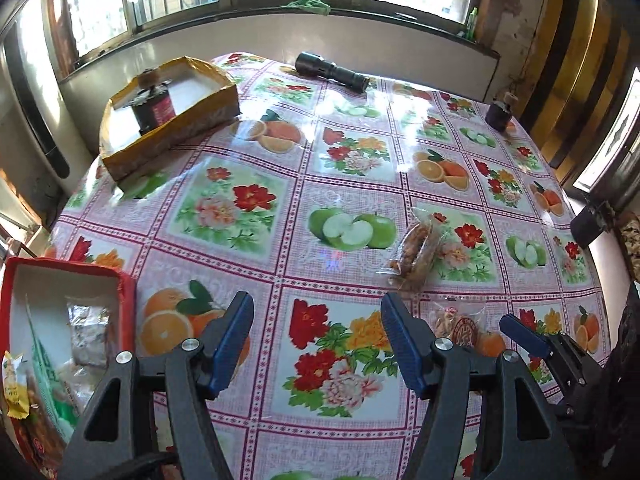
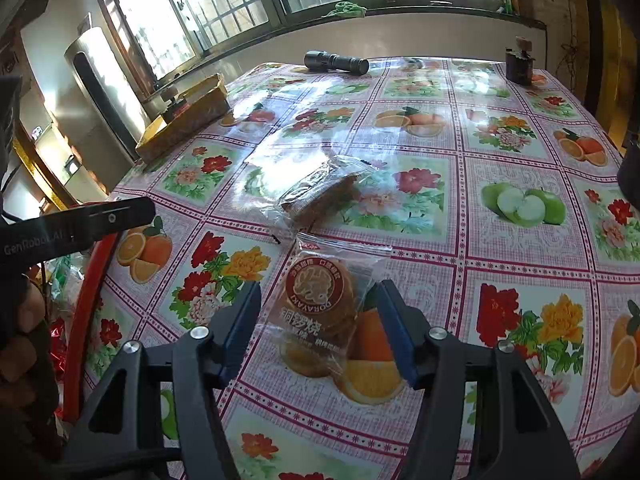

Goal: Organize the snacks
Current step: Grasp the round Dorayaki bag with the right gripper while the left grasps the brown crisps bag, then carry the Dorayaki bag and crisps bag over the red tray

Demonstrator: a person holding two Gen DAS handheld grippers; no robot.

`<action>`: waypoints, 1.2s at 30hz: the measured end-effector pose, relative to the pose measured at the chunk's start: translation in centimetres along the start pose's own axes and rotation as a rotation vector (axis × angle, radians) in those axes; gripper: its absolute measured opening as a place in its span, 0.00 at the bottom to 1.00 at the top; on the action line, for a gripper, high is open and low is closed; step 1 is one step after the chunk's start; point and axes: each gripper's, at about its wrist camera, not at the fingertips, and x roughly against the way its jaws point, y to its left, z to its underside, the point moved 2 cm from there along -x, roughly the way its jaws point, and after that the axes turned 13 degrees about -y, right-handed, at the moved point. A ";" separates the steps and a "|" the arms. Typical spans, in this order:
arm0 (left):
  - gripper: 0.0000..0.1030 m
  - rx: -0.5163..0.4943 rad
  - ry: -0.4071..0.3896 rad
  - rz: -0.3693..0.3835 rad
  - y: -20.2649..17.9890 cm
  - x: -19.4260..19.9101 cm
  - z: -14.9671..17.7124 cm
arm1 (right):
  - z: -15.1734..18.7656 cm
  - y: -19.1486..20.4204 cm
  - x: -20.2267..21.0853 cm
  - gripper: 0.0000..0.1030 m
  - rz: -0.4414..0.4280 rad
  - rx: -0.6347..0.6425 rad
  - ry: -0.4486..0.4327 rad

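Left gripper is spread wide w/ nothing between the pads, hanging over bare tablecloth just right of the red box. From this cam the red box already has a few wrapped snacks in it, incl. a green-print bag and a yellow packet at its near edge. 2 packs are out on the cloth well right of the red box: a clear pack of brown snack bars, and nearer the cam the dorayaki pack, partly hidden behind the gripper's right finger. Far beyond the red box there's a yellow box w/ a dark jar in it, plus a flashlight and another small jar at the window end.

Right wrist cam: right gripper is also wide open, holding nothing, w/ the dorayaki pack lying flat on the table right between its fingers, not touched yet afaict. Snack bars pack sits just past it. Red box rim is off to the left.

So imo roughly halfway+: some snacks boxed, 2 left on the table, dorayaki looks like the next grab.
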 end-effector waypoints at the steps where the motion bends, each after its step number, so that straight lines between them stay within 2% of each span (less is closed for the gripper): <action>1: 0.64 -0.004 0.008 0.016 -0.3 -0.5 -0.2 | -0.1 0.0 -0.3 0.66 0.008 0.008 -0.001; 2: 0.64 -0.009 0.015 0.029 -0.8 -1.2 -0.4 | -0.2 -0.1 -0.7 0.68 0.020 0.015 0.002; 8: 0.64 -0.061 0.054 0.113 -3.8 -4.7 -1.2 | 0.0 0.3 -2.4 0.70 0.049 0.025 0.057; 11: 0.64 -0.112 0.067 0.124 -5.3 -6.1 -1.3 | 0.5 0.6 -3.0 0.70 0.071 0.038 0.079; 13: 0.64 -0.150 0.064 0.126 -6.2 -6.7 -1.4 | 0.6 0.4 -3.0 0.62 0.073 0.034 0.077; 14: 0.64 -0.171 0.063 0.128 -6.5 -6.9 -1.4 | 0.6 0.3 -2.8 0.50 0.086 0.044 0.076; 15: 0.64 -0.191 0.063 0.130 -6.9 -7.2 -1.4 | 0.6 0.0 -2.6 0.45 0.096 0.046 0.076; 18: 0.64 -0.250 0.071 0.112 -7.8 -8.4 -1.2 | 0.8 -1.0 -1.9 0.40 0.071 0.011 0.079; 22: 0.65 -0.295 0.119 0.089 -8.4 -10.1 -0.4 | 1.3 -1.9 -0.5 0.40 0.049 -0.036 0.076; 25: 0.65 -0.292 0.090 0.099 -8.5 -10.1 -0.4 | 1.5 -2.5 0.4 0.40 0.025 -0.085 0.061; 27: 0.53 -0.290 0.087 0.106 -8.7 -9.9 -0.5 | 1.6 -2.6 1.2 0.40 0.015 -0.111 0.046; 28: 0.37 -0.287 0.089 0.118 -8.8 -9.6 -0.5 | 1.6 -2.6 1.5 0.40 0.013 -0.115 0.038; 29: 0.33 -0.290 0.092 0.115 -9.0 -9.4 -0.4 | 1.7 -2.6 1.9 0.40 0.013 -0.120 0.031; 32: 0.33 -0.307 0.084 0.085 -9.0 -8.4 0.3 | 1.7 -2.3 2.6 0.39 0.010 -0.123 0.018; 36: 0.33 -0.263 0.052 0.056 -7.1 -5.8 1.0 | 1.8 -2.2 3.5 0.39 0.005 -0.138 0.005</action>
